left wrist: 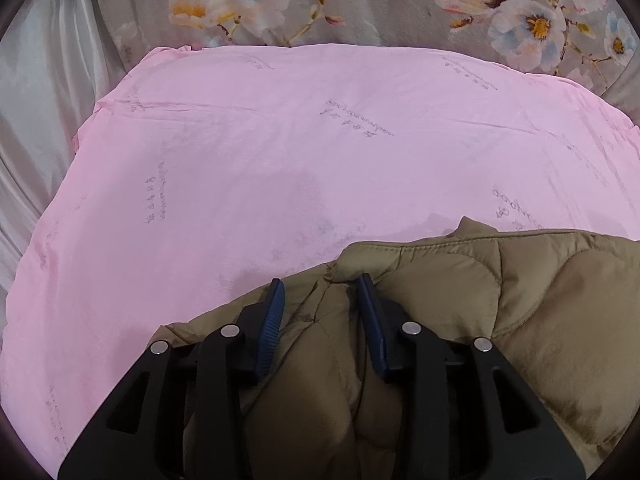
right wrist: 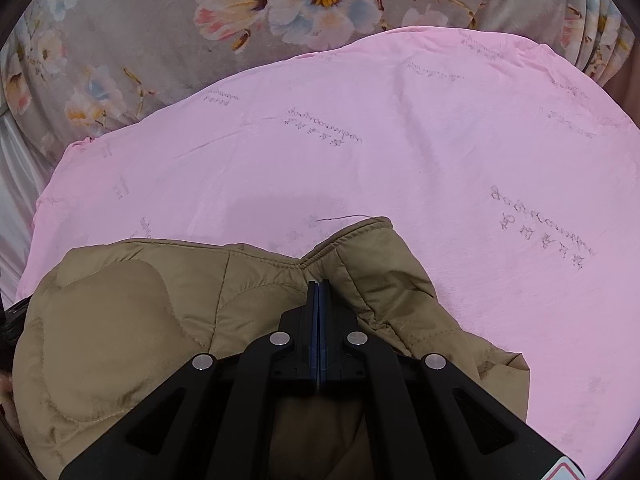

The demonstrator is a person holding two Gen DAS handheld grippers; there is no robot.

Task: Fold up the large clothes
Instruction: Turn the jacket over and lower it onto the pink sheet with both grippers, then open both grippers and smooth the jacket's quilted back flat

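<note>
The left gripper [left wrist: 320, 286] is standing wide open, its blue pads straddling a bunched fold of the tan quilted jacket [left wrist: 520, 300] without pinching it. The right gripper [right wrist: 319, 286] is pressing fully closed over the jacket's collar area; whether fabric is caught is unclear. The jacket is lying on a pink sheet [left wrist: 280, 140], a floral cover [right wrist: 140, 40] stretching beyond.
</note>
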